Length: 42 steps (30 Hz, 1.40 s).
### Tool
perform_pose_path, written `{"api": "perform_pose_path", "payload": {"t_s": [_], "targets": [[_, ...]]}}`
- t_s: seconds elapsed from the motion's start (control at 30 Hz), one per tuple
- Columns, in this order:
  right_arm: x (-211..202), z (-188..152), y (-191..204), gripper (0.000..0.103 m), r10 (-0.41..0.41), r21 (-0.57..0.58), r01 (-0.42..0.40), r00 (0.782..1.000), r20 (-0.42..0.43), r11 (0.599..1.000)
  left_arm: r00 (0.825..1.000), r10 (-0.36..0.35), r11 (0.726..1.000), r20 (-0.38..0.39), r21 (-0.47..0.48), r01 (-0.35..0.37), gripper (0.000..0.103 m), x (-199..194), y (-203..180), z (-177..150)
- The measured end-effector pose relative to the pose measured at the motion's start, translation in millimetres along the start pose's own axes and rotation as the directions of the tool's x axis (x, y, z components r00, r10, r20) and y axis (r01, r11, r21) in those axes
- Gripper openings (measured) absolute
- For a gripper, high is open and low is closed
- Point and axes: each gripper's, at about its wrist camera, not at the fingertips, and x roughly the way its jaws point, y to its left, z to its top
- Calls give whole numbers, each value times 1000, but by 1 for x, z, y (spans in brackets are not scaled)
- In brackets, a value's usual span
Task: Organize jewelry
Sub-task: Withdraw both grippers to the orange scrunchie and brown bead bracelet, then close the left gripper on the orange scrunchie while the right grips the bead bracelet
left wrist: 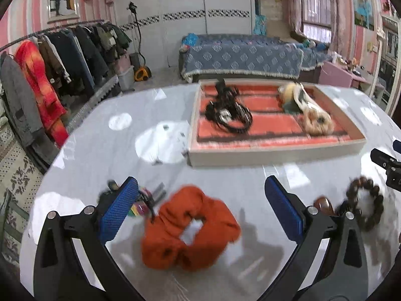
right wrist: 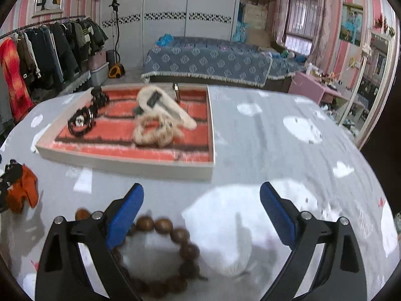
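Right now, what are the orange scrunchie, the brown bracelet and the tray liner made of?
Orange scrunchie: soft matte fabric, gathered folds. Brown bracelet: round glossy beads, likely polished wood; blur leaves it open. Tray liner: red fuzzy, velvet-like padding with dark dividers; rim looks like pale board.

The right gripper gapes wide above a wooden bead bracelet near the tray.

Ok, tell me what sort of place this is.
Most likely a bedroom at home: a bed with a blue patterned cover, a clothes rack hung with coats, and a wardrobe wall behind the table.
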Motion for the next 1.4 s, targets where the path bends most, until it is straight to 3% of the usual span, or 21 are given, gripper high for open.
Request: {"api": "perform_pose_path", "payload": {"t_s": [0.27, 0.53, 0.67, 0.8, 0.97, 1.17, 1.4], "targets": [[2, -28, 0, 92, -38, -20, 37, 997, -72, 999, 999, -23, 999, -37, 38, 25, 96, -3, -14, -24], [8, -37, -3, 91, -37, -1, 37, 994, -105, 999, 994, -66, 995, -88, 72, 73, 69, 7, -24, -33], [14, -39, 0, 90, -25, -9, 24, 992, -125, 1000, 989, -91, 994, -116, 51, 97, 68, 13, -21, -34], [18, -40, -1, 73, 2, 3, -2, 989, -147, 1000, 984, -106, 993, -141, 30, 112, 61, 19, -18, -34], [20, -41, 1, 65, 29, 8, -28, 987, -155, 1000, 980, -111, 993, -165, 17, 115, 53, 28, -16, -30], [20, -41, 6, 47, 60, 6, -60, 987, -152, 998, 976, -127, 992, -179, -12, 127, 44, 34, -11, -26], [19, -40, 5, 27, 101, 30, -98, 985, -143, 995, 978, -126, 992, -166, -29, 122, 28, 33, -7, -27]]}}
